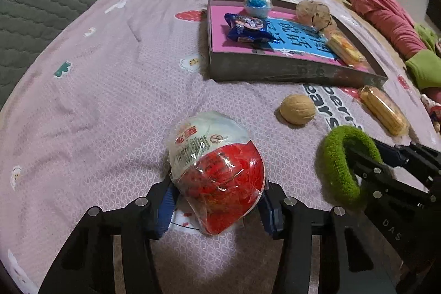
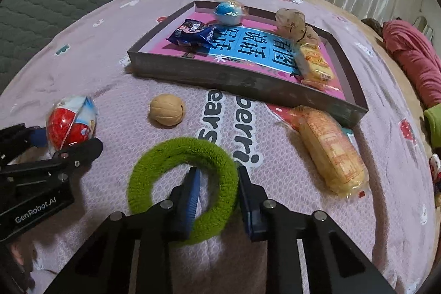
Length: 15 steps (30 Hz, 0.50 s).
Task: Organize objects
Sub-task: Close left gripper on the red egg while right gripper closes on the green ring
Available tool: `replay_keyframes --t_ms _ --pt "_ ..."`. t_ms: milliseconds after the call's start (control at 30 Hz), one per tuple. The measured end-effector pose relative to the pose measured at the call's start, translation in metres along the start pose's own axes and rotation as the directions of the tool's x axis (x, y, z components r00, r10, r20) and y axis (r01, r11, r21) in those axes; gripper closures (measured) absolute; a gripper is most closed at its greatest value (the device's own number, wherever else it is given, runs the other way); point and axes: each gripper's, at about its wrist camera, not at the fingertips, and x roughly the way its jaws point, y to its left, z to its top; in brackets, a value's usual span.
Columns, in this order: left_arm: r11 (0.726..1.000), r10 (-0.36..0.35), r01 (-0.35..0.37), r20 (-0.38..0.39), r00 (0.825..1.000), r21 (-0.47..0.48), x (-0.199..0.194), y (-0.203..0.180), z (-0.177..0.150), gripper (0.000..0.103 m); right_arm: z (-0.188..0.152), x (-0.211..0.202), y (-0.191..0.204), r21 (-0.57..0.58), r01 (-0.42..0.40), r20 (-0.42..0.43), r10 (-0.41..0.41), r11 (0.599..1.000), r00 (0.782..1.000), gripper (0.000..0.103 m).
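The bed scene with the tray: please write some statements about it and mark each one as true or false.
1. The left gripper is closed on the red and white egg toy. True.
2. The walnut lies inside the tray. False: it lies on the pink bedsheet, in front of the tray.
3. One finger of the right gripper is inside the green fuzzy ring and the other is outside it. True.
4. The blue ball lies on the bedsheet beside the walnut. False: it is in the tray, near the far wall.
5. A blue snack packet lies in the tray. True.
6. Both yellow wafer packs are in the tray. False: one wafer pack lies outside, on the sheet.
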Motion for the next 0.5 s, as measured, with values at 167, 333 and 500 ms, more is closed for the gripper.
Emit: replay_keyframes --t_ms 167,333,500 --pt "1.0 -0.004 0.004 0.011 1.0 0.004 -0.003 -0.002 -0.003 0.051 -0.005 -0.004 -0.003 0.016 -0.024 0.01 0.024 1.0 1.0 0.079" --pt "1.0 -0.02 0.02 0.034 0.999 0.002 -0.012 -0.004 -0.007 0.051 -0.009 -0.01 -0.009 0.045 -0.048 0.031 0.046 0.998 0.998 0.085" --pt "0.999 -0.039 0.04 0.034 0.999 -0.002 -0.022 -0.008 -0.017 0.051 -0.015 -0.018 -0.017 0.071 -0.069 0.038 0.067 0.995 0.997 0.087"
